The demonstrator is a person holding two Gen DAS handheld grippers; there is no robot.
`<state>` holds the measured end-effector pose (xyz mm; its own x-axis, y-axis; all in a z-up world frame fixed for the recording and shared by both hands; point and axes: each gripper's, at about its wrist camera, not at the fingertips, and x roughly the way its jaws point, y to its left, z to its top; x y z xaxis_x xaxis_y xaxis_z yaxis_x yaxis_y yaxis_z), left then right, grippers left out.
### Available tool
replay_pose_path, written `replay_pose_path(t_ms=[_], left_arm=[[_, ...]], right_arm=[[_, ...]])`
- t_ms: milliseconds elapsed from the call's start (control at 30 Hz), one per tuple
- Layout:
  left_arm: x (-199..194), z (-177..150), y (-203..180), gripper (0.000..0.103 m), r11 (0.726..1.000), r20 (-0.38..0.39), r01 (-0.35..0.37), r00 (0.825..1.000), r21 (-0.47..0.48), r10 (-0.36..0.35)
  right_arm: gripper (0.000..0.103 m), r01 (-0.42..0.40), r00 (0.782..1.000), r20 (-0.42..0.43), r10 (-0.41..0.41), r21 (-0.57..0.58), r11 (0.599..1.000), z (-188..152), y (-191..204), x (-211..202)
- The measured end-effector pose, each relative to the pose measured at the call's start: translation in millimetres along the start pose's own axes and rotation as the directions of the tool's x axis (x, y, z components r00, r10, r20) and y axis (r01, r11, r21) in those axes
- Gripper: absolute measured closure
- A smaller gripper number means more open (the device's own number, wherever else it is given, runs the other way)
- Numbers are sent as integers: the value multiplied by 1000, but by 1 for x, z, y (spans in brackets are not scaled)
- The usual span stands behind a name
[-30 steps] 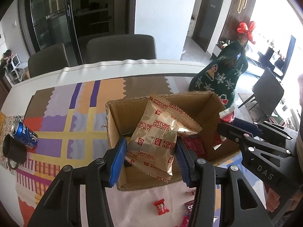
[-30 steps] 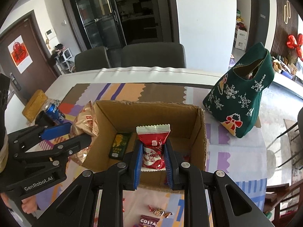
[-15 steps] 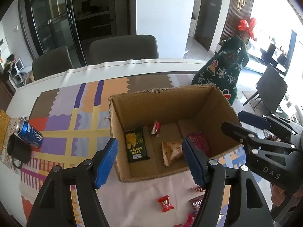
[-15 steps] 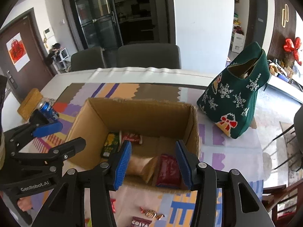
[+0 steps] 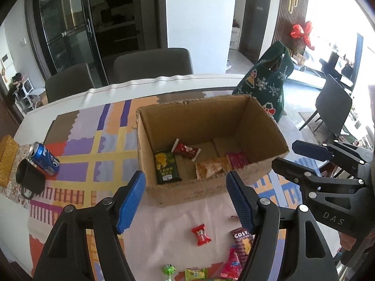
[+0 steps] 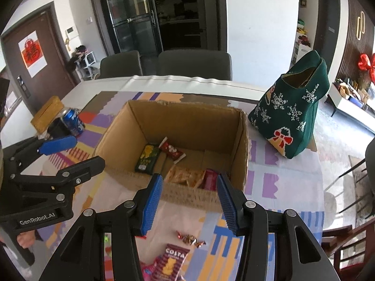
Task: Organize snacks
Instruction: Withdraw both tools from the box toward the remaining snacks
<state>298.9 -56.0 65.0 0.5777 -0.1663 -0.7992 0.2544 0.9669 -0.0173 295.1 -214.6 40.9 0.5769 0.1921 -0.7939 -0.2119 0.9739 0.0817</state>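
An open cardboard box [image 5: 194, 121] [image 6: 187, 121] stands on the patterned tablecloth. Inside it lie a green packet [image 5: 166, 166], a red bar [image 5: 186, 149], a gold biscuit pack [image 5: 212, 167] [image 6: 185, 175] and a red packet [image 5: 236, 160] [image 6: 209, 179]. My left gripper [image 5: 185, 187] [image 6: 79, 152] hangs open and empty just short of the box's near wall. My right gripper [image 6: 189, 182] [image 5: 290, 155] is beside it on the right, also open with nothing between its pads. Loose on the cloth nearer me are a red candy [image 5: 200, 234], a Costa packet [image 5: 242, 238] [image 6: 172, 260] and a foil candy [image 6: 189, 237].
A blue Pepsi can [image 5: 44, 158] and a black mug [image 5: 29, 180] sit at the left, next to a yellow block [image 5: 5, 157]. A green Christmas bag [image 6: 293, 114] stands right of the box. Two grey chairs [image 5: 152, 63] line the table's far side.
The left gripper let go of the gold biscuit pack and the right let go of the red packet. Both packs now lie in the box, and both grippers have drawn back from it.
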Motion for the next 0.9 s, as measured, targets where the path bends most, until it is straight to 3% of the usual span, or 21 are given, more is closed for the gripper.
replay_pose_path(t_ms=[367, 900], left_arm=[[0, -33, -7, 32, 1000, -41, 26, 999, -14, -27], [38, -86, -20, 33, 1000, -148, 12, 989, -4, -12]], right_arm=[[54, -24, 998, -55, 21, -55, 998, -35, 7, 0], [54, -50, 985, -172, 22, -162, 986, -88, 13, 31]])
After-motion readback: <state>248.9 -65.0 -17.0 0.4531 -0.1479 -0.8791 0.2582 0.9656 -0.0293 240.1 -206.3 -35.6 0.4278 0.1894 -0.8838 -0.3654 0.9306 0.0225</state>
